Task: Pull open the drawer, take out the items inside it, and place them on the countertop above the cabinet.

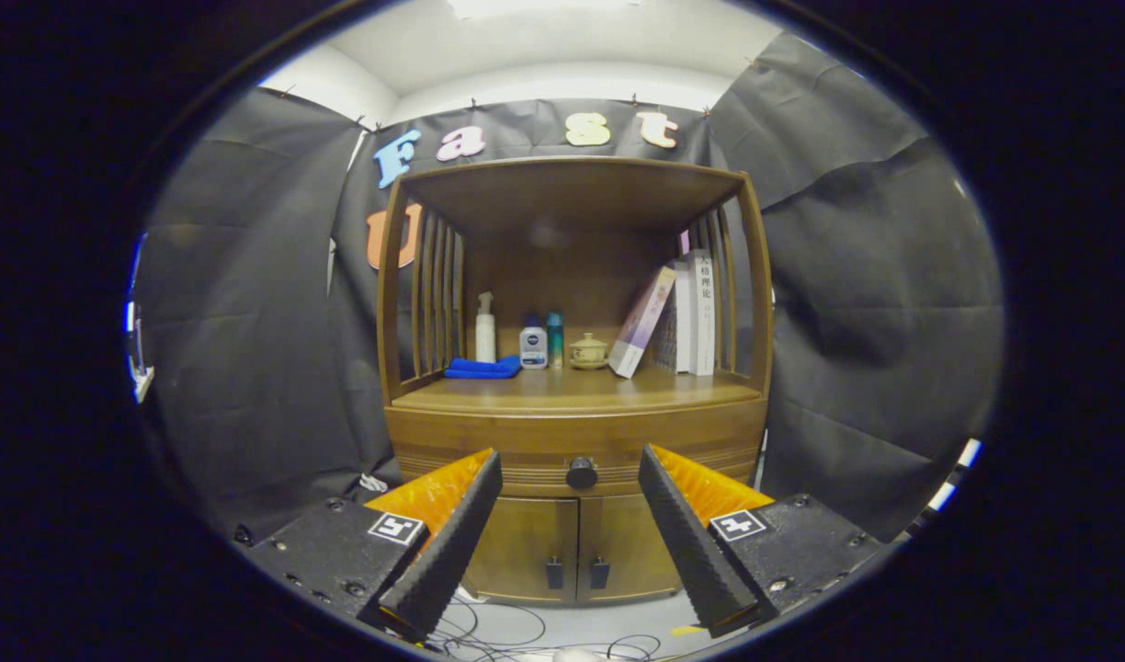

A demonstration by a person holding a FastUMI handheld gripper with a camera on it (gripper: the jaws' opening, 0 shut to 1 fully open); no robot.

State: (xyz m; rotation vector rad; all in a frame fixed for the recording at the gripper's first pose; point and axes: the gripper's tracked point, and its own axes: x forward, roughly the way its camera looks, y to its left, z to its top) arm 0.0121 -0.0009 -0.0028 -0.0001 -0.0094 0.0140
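A brown wooden cabinet [576, 432] stands ahead of me. Its drawer [526, 450] is shut, with a dark round knob [581, 473] in the middle of its front. My gripper [570, 464] is open and holds nothing. The knob sits beyond the fingers, in line with the gap between them, some way off. Above the drawer lies the wooden countertop [572, 391], under an open shelf roof. The drawer's inside is hidden.
On the countertop's back stand a white pump bottle [485, 329], a folded blue cloth [482, 368], two small bottles [533, 345], a small lidded pot [588, 350] and several books [682, 317]. Two lower cabinet doors [572, 547] are closed. Cables [526, 634] lie on the floor.
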